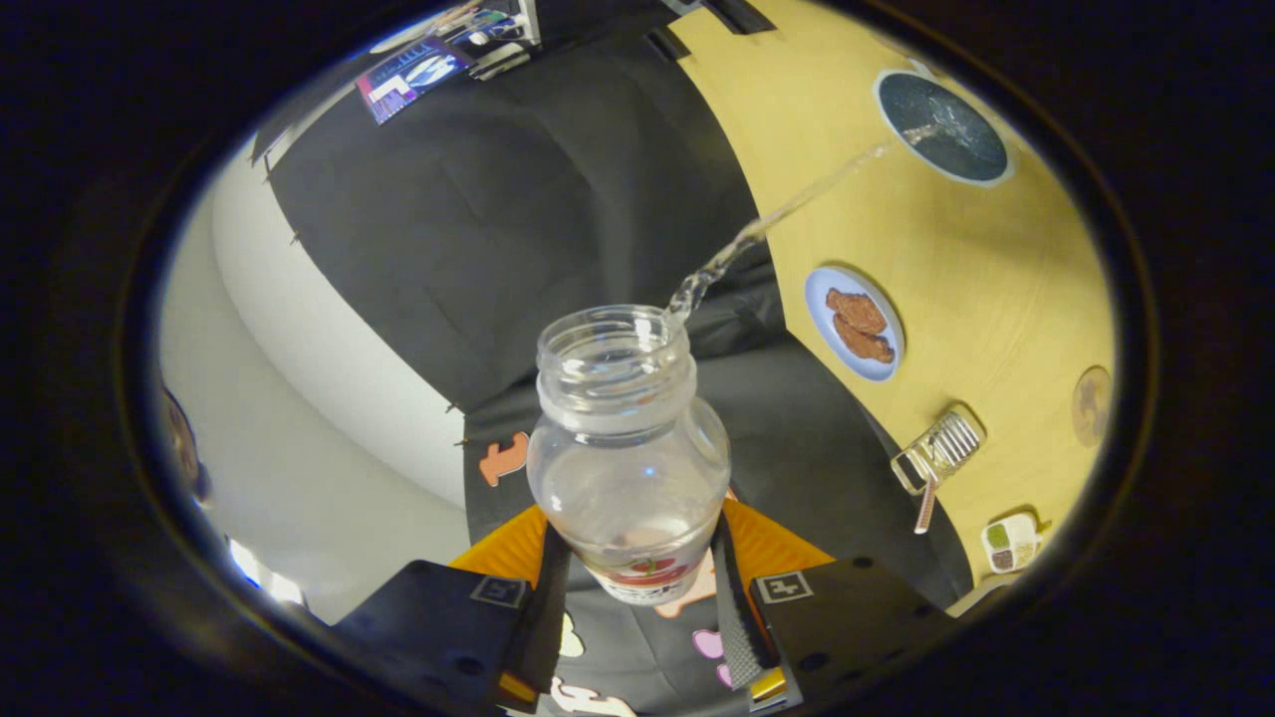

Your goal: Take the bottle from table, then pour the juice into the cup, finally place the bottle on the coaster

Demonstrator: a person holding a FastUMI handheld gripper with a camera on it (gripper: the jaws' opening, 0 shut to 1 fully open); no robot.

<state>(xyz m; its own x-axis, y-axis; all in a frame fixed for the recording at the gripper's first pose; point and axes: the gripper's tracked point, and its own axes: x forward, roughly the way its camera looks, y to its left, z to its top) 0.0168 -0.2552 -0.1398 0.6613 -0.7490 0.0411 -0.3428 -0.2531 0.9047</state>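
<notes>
My hand-held gripper [637, 588] was clamped on the tilted bottle [628, 468], both fingers pressing its sides, while a clear stream [787, 209] arced into the cup [944, 127] on the table [996, 299].

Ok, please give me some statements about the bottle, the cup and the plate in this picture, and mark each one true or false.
1. The gripper is shut on the clear bottle. True.
2. The bottle's cap is on. False: its mouth is open.
3. A stream of liquid runs from the bottle's mouth into the dark cup. True.
4. The blue plate is bare. False: brown food pieces lie on it.
5. The bottle stands on the round coaster. False: the fingers hold it, tilted, apart from the coaster.
</notes>
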